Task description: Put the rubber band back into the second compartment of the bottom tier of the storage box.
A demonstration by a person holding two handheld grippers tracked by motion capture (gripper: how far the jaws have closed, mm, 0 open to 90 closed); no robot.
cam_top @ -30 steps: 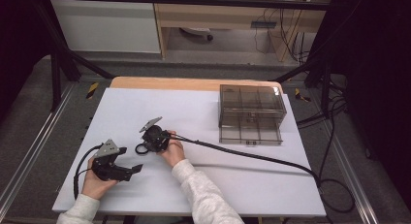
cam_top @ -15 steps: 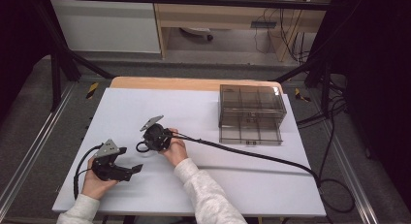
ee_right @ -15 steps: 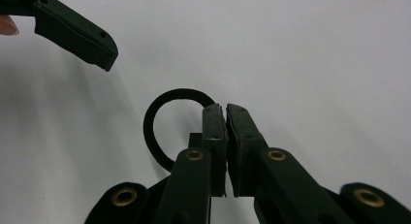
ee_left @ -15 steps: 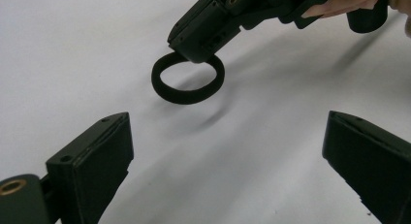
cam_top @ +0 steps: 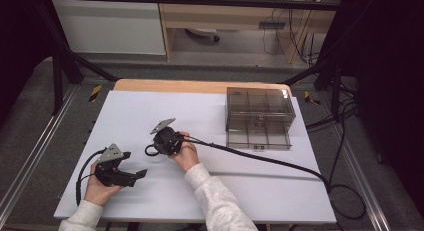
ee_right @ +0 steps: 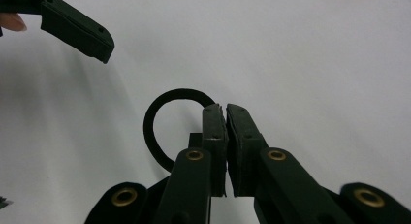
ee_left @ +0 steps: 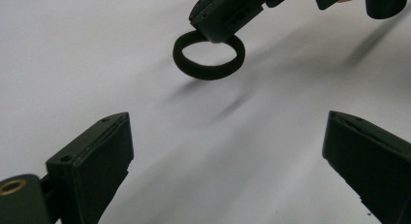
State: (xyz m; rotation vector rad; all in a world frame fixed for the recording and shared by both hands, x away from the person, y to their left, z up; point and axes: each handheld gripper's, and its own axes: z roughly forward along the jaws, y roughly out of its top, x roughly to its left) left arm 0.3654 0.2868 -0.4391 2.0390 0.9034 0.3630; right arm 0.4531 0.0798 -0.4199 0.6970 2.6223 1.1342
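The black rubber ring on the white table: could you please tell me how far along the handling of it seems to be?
Done: the right gripper has its jaws shut on the black rubber ring, which hangs just above the white table. In hand: the left gripper waits open beside it. Left: the smoky transparent plastic drawer box looks shut, and nothing shows where the ring belongs.

Clear drawer box (cam_top: 258, 117) on white table (cam_top: 260, 191), far right.
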